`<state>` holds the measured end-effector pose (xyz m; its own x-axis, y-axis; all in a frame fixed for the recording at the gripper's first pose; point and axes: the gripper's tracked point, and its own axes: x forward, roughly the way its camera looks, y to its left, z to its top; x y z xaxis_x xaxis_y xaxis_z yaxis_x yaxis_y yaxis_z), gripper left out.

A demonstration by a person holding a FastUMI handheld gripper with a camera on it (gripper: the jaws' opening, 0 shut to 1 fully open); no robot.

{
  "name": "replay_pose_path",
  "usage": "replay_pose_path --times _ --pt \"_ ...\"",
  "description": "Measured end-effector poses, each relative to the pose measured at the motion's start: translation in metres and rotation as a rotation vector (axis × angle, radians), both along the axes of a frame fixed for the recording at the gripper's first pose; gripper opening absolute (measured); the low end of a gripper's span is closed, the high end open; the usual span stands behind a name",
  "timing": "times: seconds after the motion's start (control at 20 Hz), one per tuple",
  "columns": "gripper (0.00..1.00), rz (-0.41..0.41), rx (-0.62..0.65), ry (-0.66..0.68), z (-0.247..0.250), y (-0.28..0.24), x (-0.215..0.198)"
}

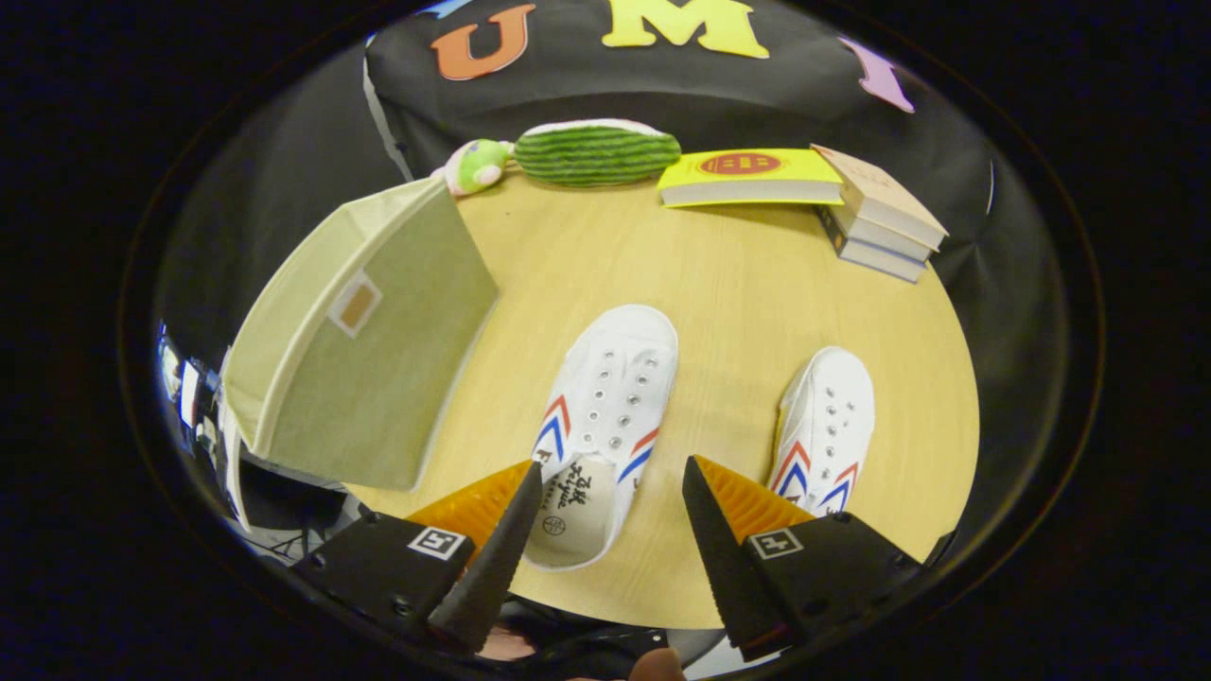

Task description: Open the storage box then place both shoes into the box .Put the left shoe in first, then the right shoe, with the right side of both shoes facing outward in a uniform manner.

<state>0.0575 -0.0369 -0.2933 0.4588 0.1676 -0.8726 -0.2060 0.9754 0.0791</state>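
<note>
Fingers spread over the heel of the nearer shoe

Gripper hangs low above the round table, its two fingers standing apart with nothing between their pads but the heel end of a white shoe. That shoe lies just ahead of the fingers, toe pointing away, red and blue chevrons on both sides, its open collar showing printed writing on the insole. The fingers do not press on it.

Off to the right, past the right finger, a second shoe of the same kind lies well apart from the first, toe also pointing away.

To the left of the first shoe stands the box, a pale green fabric bin tilted outward, with a small tag on its near face. Whether it has a lid I cannot tell.

Beyond all this, at the table's far edge, lie a green plush toy, a yellow book and a stack of books.
</note>
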Motion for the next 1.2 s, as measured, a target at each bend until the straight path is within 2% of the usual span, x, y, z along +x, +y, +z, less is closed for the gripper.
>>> replay_pose_path --times 0.3,0.4,0.55,0.7,0.8,0.9,1.0,1.05,1.2 --pt "0.93 -0.026 0.045 0.157 -0.042 0.001 -0.012" --pt "0.9 -0.009 0.044 0.186 -0.049 0.005 -0.012" --pt "0.73 -0.003 0.059 0.201 -0.048 0.01 -0.012" --pt "0.55 -0.054 0.154 0.254 -0.05 0.021 -0.015" --pt "0.36 -0.066 0.178 0.258 -0.049 0.02 -0.013" --pt "0.31 -0.087 0.201 0.25 -0.048 0.019 -0.014" --pt "0.2 -0.12 0.222 0.248 -0.049 0.017 -0.013" --pt "0.1 -0.135 0.235 0.247 -0.048 0.017 -0.013" --pt "0.07 -0.175 0.312 0.259 -0.043 0.025 -0.019"
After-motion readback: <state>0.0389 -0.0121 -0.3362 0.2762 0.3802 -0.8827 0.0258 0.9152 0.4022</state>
